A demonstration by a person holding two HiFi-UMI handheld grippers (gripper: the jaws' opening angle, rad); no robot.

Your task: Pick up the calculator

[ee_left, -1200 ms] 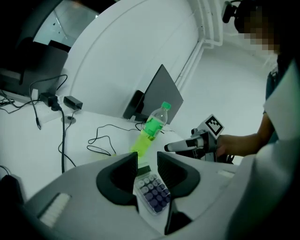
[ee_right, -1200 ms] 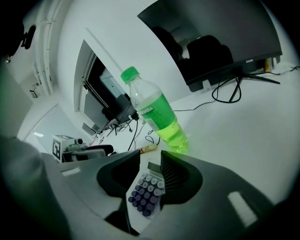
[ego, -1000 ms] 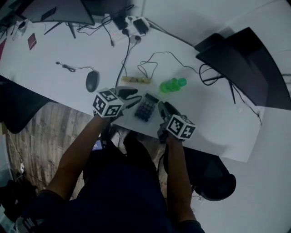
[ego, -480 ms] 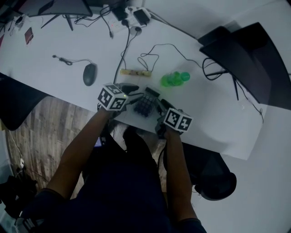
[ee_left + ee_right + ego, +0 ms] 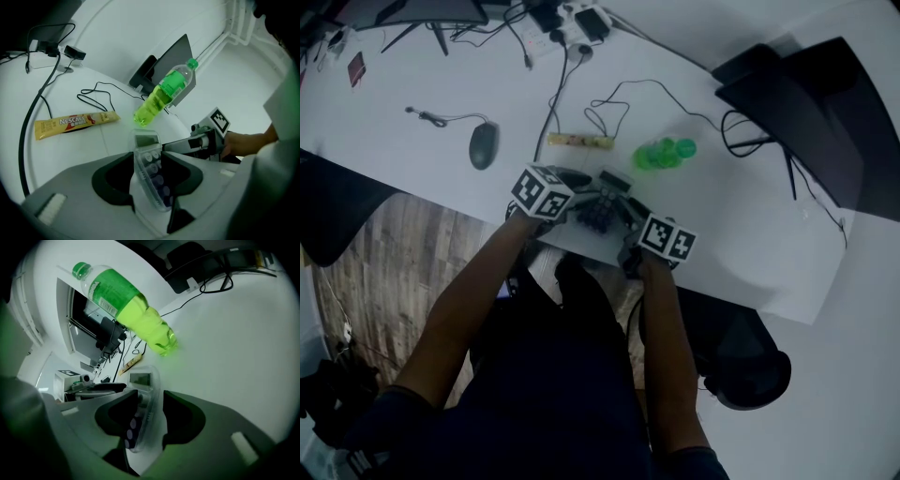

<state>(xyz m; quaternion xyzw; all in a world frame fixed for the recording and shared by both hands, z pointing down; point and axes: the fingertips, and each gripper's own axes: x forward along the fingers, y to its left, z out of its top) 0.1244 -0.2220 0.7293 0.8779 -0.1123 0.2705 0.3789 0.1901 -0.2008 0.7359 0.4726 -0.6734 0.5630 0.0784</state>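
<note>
Calculator [image 5: 602,208] near the bottle [image 5: 661,153] is sitting inside left gripper's [image 5: 147,157] opening jaws and right gripper's [image 5: 150,394] parted jaws; close squarely.

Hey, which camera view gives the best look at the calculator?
The left gripper view: the calculator is close, its display and keys showing. The right gripper view shows it mostly edge-on; the head view shows it small and dim.

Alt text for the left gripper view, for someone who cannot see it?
The left gripper is opening its grey jaws, a clear-cased calculator with dark round keys between them. Beyond, on the white table, lie a yellow Nescafe sachet and a green plastic bottle; the right gripper, with its marker cube, reaches in from the right.
</note>
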